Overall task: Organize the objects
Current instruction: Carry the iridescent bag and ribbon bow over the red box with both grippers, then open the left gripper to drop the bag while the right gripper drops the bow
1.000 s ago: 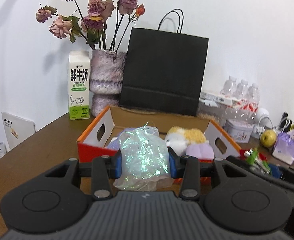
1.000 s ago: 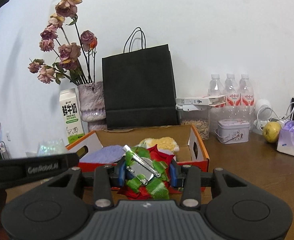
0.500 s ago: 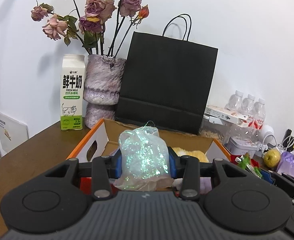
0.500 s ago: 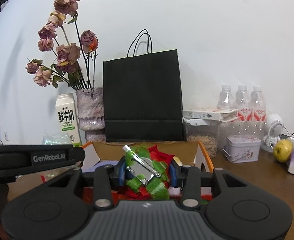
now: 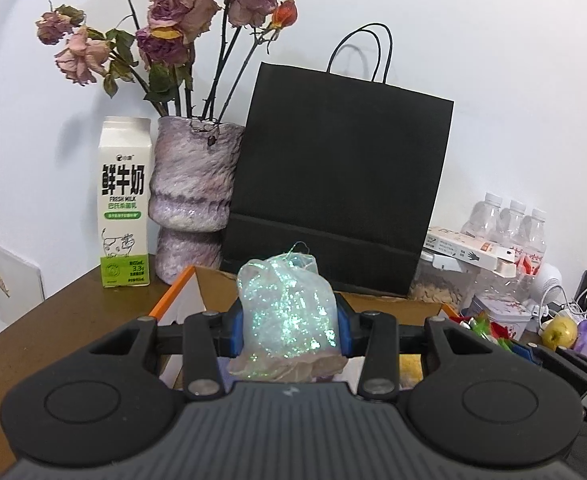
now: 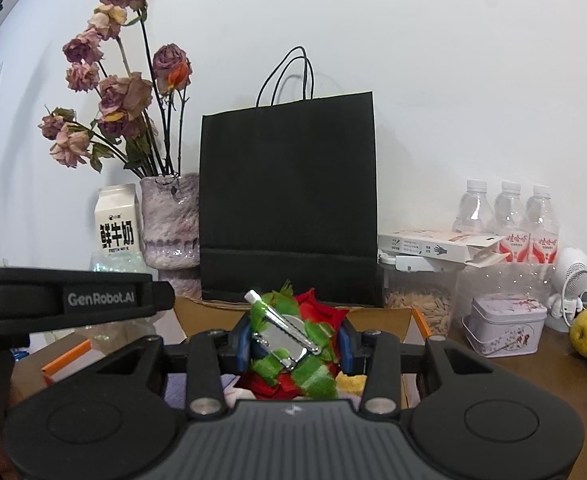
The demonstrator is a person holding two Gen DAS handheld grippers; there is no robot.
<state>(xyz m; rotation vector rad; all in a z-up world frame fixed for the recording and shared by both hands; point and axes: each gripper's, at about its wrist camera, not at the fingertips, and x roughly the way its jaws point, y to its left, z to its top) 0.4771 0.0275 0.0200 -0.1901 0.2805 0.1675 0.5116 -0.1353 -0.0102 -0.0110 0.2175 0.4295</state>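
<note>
Fingers of left gripper (image 5: 289, 330) pinch glitter bag (image 5: 287, 312), right gripper (image 6: 293, 346) pinches bow clip (image 6: 289, 340); both over half-filled box (image 6: 381, 316) at frame centre, neither dropped.

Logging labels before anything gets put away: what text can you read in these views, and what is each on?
"鲜牛奶" and "FRESH MILK": milk carton; smaller print below is too small to read, except "3.3".
"GenRobot.AI": side of the left tongs, seen from the right wrist.
Flat white box: print too small.
Water bottles: red labels blurred.
</note>
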